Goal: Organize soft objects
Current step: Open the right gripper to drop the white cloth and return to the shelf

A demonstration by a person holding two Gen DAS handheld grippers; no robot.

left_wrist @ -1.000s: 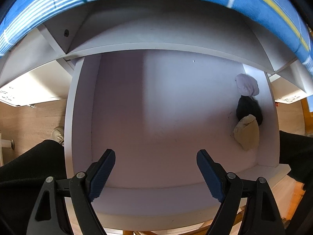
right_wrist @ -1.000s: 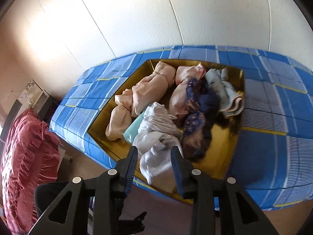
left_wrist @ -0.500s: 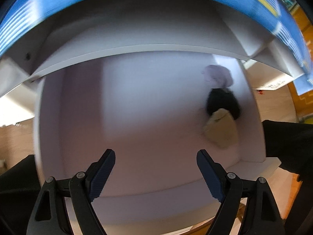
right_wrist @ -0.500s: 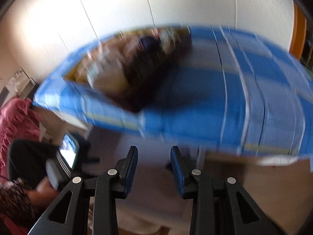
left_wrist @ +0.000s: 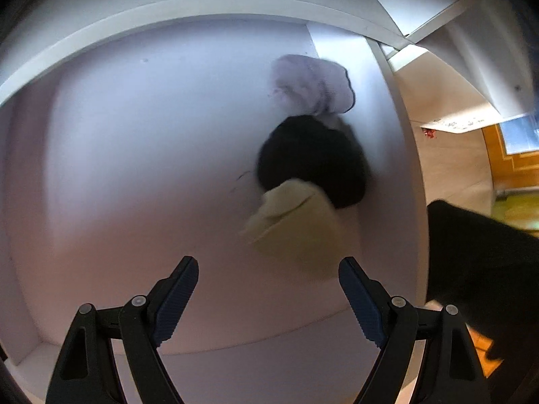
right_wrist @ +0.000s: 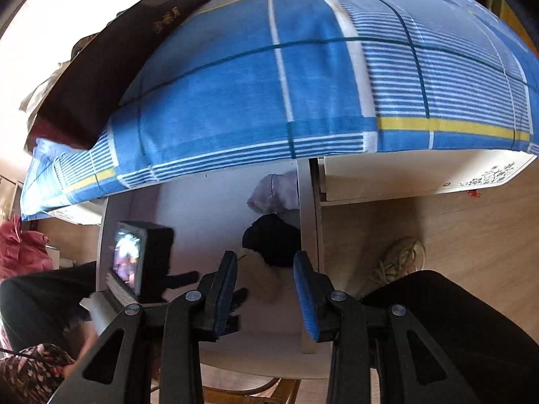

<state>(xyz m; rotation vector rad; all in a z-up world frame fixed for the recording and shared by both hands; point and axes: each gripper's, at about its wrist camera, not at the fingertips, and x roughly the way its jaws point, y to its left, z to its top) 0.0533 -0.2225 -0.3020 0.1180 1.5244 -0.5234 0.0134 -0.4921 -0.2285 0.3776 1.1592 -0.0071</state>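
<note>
Inside the white shelf compartment [left_wrist: 151, 155]: three soft items in a row along its right wall.
Pale lilac bundled cloth [left_wrist: 311, 84]: upper right of centre, left wrist view.
Black bundled cloth [left_wrist: 313, 161]: below it, touching.
Cream folded cloth [left_wrist: 293, 232]: lowest, overlapping the black one.
Left gripper [left_wrist: 268, 289]: jaws wide apart, empty, just beneath the cream cloth.
Right gripper [right_wrist: 264, 286]: jaws partly open, nothing between them.
Blue checked sheet [right_wrist: 303, 77]: covers the upper frame, right wrist view.
</note>
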